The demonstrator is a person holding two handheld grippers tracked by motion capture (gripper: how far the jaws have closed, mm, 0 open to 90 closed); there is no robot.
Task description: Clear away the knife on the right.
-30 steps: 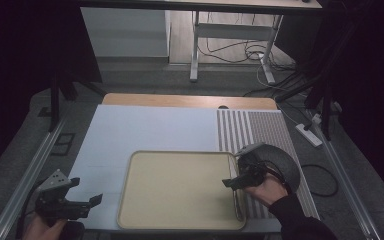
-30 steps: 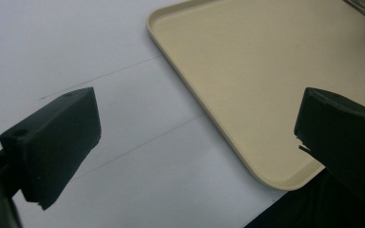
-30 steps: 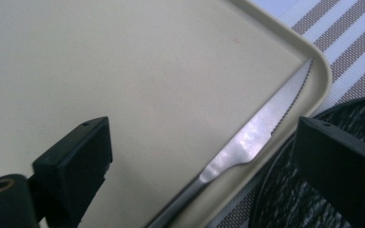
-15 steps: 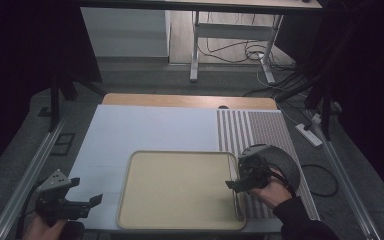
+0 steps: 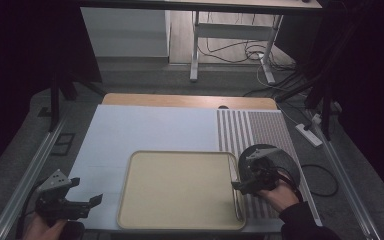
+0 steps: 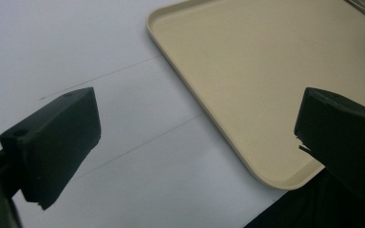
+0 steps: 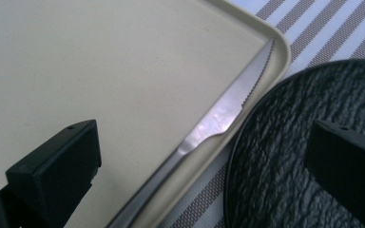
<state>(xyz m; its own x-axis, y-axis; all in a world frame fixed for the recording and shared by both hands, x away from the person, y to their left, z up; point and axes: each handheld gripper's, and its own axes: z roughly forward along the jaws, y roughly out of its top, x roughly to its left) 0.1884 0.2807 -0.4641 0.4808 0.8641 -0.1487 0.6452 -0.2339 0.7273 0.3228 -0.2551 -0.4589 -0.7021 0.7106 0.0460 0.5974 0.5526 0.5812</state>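
Dim floor, cables and desk legs surround a table [image 5: 145, 130] covered in pale sheet, with a striped mat [image 5: 260, 132] on its far-right part, and the beige tray [image 5: 180, 187] makes the best landmark. A knife [image 7: 218, 118] lies inside the tray along its right rim, serrated tip toward the far right corner, handle end running toward the near edge. Just off that same rim a black plate [image 7: 313, 142] rests on the striped mat, touching or nearly touching the tray; the angle leaves that unclear. The right gripper [image 5: 250, 184] hovers over the rim with its jaws spread wide, having just finished opening, and nothing pressed between them, the knife lying below the gap. To lift the knife well, it seems wise to come down near the handle, square the jaws across it, and keep the outer jaw from catching the plate. The left gripper [image 5: 67, 202] waits open and empty off the tray's near-left corner.
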